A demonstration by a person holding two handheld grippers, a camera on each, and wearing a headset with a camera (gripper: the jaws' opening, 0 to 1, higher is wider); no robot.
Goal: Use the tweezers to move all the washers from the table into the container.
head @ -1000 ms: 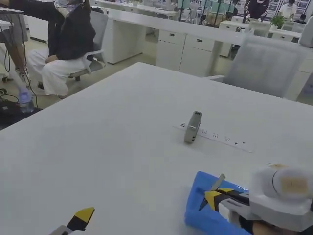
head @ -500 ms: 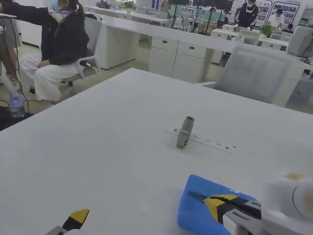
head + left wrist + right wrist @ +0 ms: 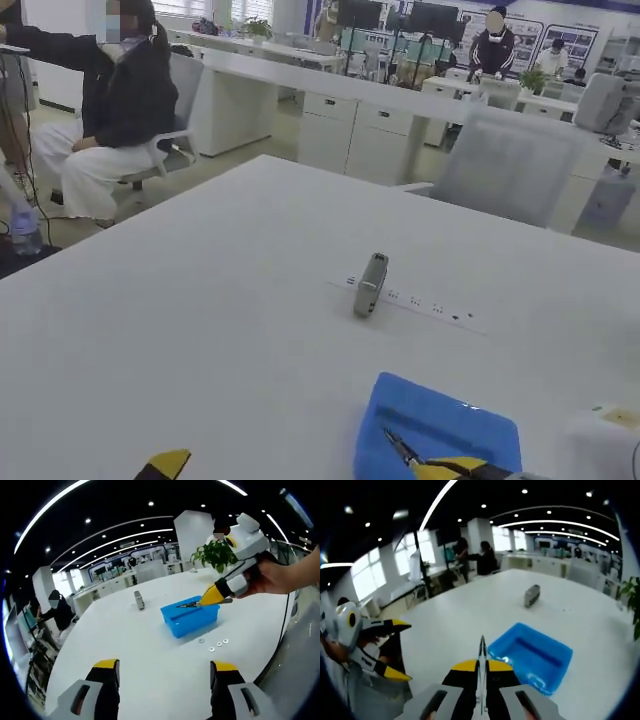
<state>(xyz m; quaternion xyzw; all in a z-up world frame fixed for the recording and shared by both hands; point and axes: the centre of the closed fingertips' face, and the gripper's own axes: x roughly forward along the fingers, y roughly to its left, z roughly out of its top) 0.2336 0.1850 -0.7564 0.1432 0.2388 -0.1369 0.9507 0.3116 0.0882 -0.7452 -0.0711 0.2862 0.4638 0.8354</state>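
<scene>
Right gripper (image 3: 214, 596) is clamped shut on the tweezers (image 3: 190, 604), which stick out forward from between its jaws; the tips hang over the near left part of the blue container (image 3: 192, 625); whether they carry a washer is too small to tell. Left gripper (image 3: 165, 672) is spread wide and holds nothing, low over the bare worktop (image 3: 200, 330) to the left, well apart from the container. Four washers (image 3: 218, 644) lie flat and loose on the worktop just beside the container, on its near side, close to the worktop's near edge; judged from this, most of the transfer is not yet done. A small grey device (image 3: 370, 285) stands farther back, clear of the work. Likely risks: the washers are thin and flat, so tips coming down too steeply would probably skate off or flick one away; being so close to the edge, a flicked washer could leave the worktop; the tweezers are held only by the jaws' squeeze, so a hard press on the worktop may twist them in the grip; a low swing across could catch the container's wall and shove it onto the washers.
</scene>
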